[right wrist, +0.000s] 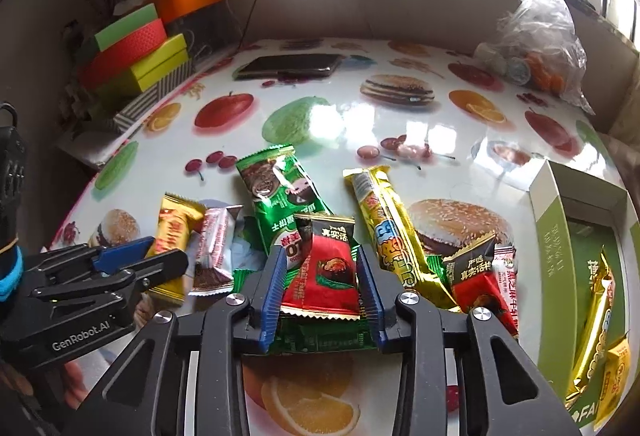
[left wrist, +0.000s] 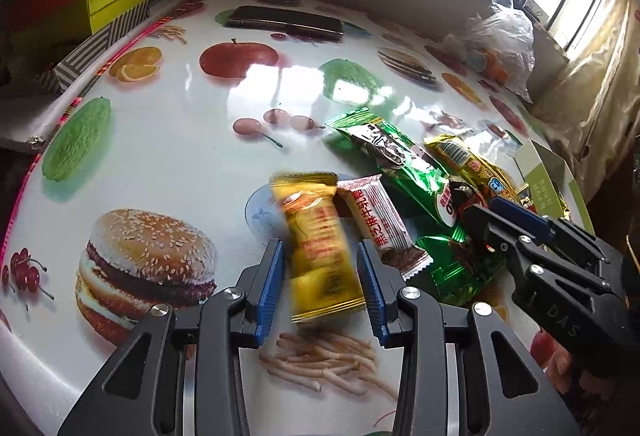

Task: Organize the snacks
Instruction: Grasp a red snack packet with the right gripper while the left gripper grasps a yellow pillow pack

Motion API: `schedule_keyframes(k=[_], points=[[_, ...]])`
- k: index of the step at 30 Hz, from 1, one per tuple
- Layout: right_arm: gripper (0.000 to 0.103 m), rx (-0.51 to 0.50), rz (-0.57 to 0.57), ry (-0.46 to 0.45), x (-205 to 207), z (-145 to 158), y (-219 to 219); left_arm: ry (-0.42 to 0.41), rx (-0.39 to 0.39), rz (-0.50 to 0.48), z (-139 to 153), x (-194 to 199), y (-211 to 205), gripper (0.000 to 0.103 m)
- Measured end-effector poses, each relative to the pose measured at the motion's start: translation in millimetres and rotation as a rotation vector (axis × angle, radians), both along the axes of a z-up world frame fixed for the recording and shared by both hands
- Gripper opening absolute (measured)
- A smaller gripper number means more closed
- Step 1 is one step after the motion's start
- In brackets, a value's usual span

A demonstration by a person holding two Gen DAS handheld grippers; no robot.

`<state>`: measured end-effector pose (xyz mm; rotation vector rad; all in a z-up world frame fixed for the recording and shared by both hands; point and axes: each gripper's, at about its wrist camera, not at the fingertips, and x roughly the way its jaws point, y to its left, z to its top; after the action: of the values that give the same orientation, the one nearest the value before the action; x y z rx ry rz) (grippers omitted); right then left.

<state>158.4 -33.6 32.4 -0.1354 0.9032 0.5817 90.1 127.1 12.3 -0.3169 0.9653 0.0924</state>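
Both jaws are clamping: my left gripper (left wrist: 320, 284) is pinching a yellow snack bar (left wrist: 320, 248), my right gripper (right wrist: 322, 290) a red packet (right wrist: 326, 272) atop the pile on the table (right wrist: 440, 139). I'm judging the glossy wrappers could be slipping free, or the green wrapper (right wrist: 276, 195) underneath dragging along. I'm counting loose: one green wrapper, one long gold bar (right wrist: 390, 236), two red packets, a white bar (right wrist: 216, 248). The green box (right wrist: 560, 220) at right is holding two already.
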Motion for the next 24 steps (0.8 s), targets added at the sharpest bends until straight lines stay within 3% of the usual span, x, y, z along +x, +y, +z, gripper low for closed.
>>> schedule_keyframes(k=[17,19,24], points=[[0.023,0.007,-0.019,0.002,3.5,-3.2,-2.0,0.001,0.060,0.042,0.1,2.7,0.4,0.038],[0.022,0.007,-0.021,0.001,3.4,-3.1,-2.6,0.005,0.078,0.046,0.2,2.5,-0.3,0.029],[0.022,0.009,-0.026,0.000,2.8,-3.1,-3.2,0.005,0.097,0.048,0.3,1.3,0.3,0.028]])
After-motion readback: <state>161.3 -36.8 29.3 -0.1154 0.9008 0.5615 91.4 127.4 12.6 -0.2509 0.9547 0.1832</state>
